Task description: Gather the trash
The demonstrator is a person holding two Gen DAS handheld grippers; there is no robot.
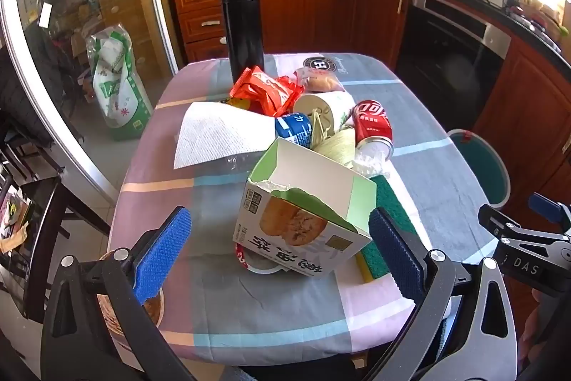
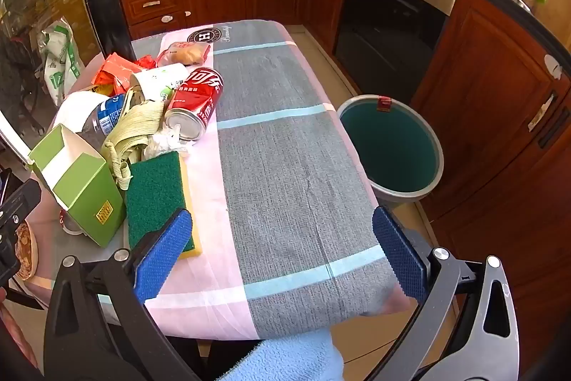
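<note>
A heap of trash lies on the checked tablecloth (image 2: 285, 166): a torn green-and-white biscuit box (image 1: 303, 213), a red soda can (image 1: 373, 124) on its side, a paper towel (image 1: 221, 134), an orange wrapper (image 1: 267, 88), a blue-labelled bottle (image 1: 294, 129) and a green sponge (image 2: 157, 195). My left gripper (image 1: 278, 256) is open, its blue pads well clear on either side of the box. My right gripper (image 2: 282, 249) is open over bare cloth, right of the sponge, with nothing between its fingers. A teal bin (image 2: 392, 138) stands on the floor beside the table's right edge.
A tall black flask (image 1: 242, 31) stands at the table's far end, behind the heap. A wrapped bun (image 2: 189, 54) lies near it. Wooden cabinets and an oven (image 2: 389, 13) line the far and right sides. A woven plate (image 1: 153, 309) sits at the near left corner.
</note>
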